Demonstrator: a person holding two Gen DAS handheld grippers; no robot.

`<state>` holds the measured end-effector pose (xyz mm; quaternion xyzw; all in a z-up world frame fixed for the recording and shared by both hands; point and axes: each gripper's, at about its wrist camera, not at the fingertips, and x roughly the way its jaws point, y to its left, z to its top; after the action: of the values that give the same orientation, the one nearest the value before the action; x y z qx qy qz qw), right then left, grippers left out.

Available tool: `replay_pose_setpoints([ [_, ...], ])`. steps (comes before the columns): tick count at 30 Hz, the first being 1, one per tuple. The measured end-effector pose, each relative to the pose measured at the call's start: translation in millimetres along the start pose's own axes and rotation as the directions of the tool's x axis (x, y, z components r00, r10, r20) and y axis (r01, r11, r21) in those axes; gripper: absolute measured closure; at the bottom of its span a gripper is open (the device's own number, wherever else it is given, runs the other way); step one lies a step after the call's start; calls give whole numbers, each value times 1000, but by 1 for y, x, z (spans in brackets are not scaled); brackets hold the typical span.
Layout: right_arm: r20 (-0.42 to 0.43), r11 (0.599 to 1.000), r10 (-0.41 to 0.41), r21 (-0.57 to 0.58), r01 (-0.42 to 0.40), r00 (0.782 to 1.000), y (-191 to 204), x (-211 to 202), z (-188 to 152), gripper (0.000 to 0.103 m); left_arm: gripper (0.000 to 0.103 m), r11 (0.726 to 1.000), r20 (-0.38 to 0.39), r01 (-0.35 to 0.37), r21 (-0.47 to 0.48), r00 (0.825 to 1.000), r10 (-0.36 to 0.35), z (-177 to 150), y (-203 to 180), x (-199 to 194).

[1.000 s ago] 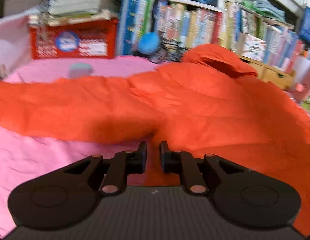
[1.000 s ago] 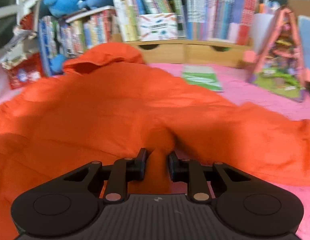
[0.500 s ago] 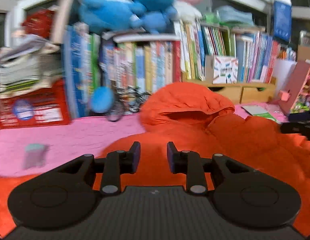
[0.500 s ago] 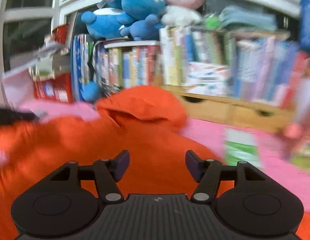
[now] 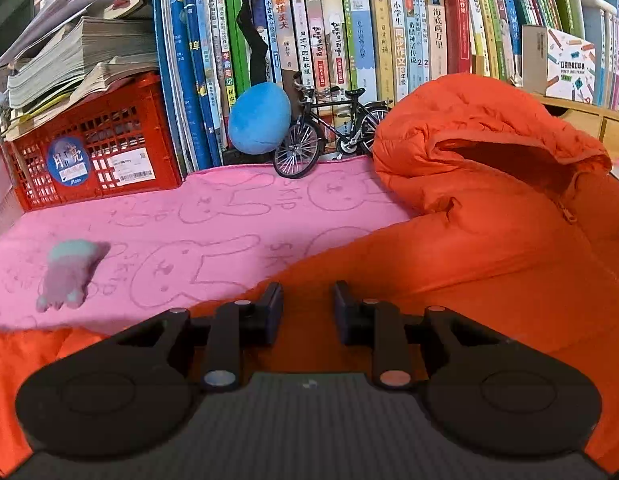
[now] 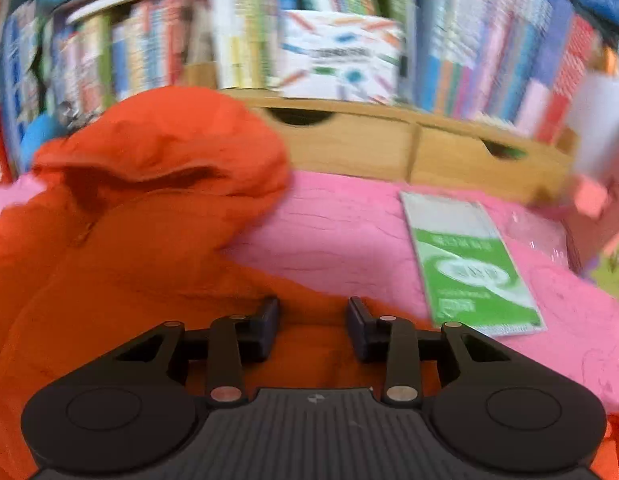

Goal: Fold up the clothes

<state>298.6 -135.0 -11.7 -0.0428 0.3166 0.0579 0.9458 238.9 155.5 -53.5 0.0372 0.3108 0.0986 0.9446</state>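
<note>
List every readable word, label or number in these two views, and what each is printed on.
"月亮": round blue sticker on the red crate.
"同步作文": yellow book spine.
"海底两万里": pale book spine.
"小学生": same yellow spine.
White crate label: too small.
Green booklet and white box: blurred.

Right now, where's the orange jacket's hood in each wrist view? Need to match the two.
Left wrist: hood sits upper right, against the books, opening facing the camera.
Right wrist: hood sits upper left, beside the wooden drawers.
Shared landmark: the white box with the coloured pencil print, far right in the left view, top centre in the right.
</note>
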Motion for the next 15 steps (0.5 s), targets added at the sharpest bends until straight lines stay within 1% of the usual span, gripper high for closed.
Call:
replay_pose_setpoints([
  [2,-2,999,-50,14,51,999,-6,3,1,64,75,1000,8,-9,-2,1000,9,0,2,-3],
  [4,6,996,-89,9,89,996,-8,-2,2,61,77,1000,45,-18,1,999,18,5,4,-13],
  [5,28,995,-100,-5,100,995,-7,-9,3,61,77,1000,97,13,-4,995,-13,11,6,-22],
  [6,96,995,-92,-41,96,991,-5,-20,3,60,76,997,165,73,-1,984,-72,17,7,-33],
  [7,165,993,-76,-79,90,983,-2,-29,5,56,73,993,204,112,37,972,-117,26,3,-37],
  [8,234,989,-44,-124,74,971,3,-36,8,43,68,987,224,133,92,963,-151,35,-4,-39],
  [9,285,983,-10,-174,62,958,9,-41,13,37,66,979,227,149,139,957,-178,41,-11,-36],
  [10,314,972,28,-229,47,949,17,-42,18,30,61,971,220,160,180,955,-199,46,-19,-30],
  [11,334,958,68,-286,32,940,26,-42,22,28,61,960,212,172,220,952,-219,50,-28,-24],
  [13,324,913,137,-408,7,936,45,-33,28,28,60,934,192,195,300,946,-259,59,-44,-12],
  [15,303,866,170,-500,5,938,62,-21,28,28,60,918,163,229,323,942,-292,64,-52,3],
])
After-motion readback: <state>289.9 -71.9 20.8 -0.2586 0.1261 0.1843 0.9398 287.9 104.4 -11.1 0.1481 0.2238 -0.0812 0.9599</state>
